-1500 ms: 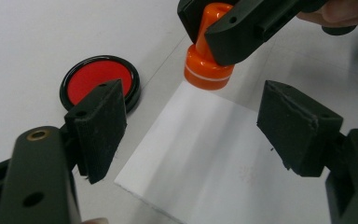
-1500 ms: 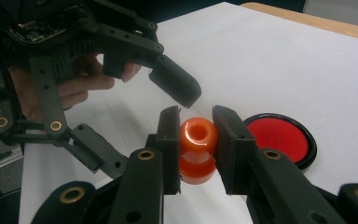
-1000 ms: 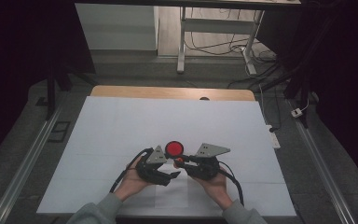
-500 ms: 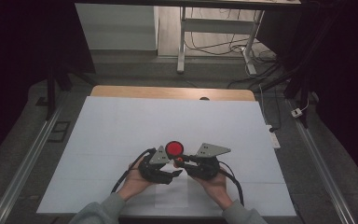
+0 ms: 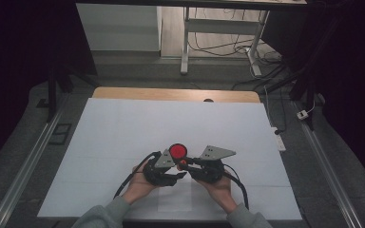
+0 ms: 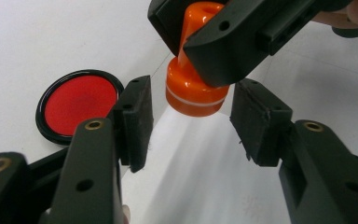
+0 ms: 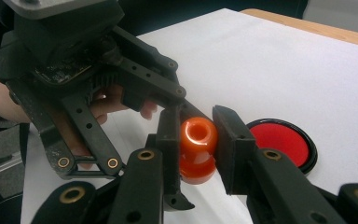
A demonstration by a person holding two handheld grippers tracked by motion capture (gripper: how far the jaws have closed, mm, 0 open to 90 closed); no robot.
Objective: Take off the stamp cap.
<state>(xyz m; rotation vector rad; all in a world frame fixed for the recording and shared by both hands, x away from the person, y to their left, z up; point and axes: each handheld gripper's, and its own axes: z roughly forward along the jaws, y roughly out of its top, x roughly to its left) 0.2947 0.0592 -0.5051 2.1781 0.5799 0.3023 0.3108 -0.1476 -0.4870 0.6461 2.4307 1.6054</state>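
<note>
Left gripper jaws have just been closing around orange plastic stamp, pads not yet touching its base. Right gripper clamps its handle. We judge handover near; round red ink pad at twelve o'clock.

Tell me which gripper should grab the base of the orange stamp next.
Left. The left gripper has its fingers on either side of the orange stamp's wide base, closing in but not yet touching. The right gripper is already shut on the handle, so it is occupied.
</note>
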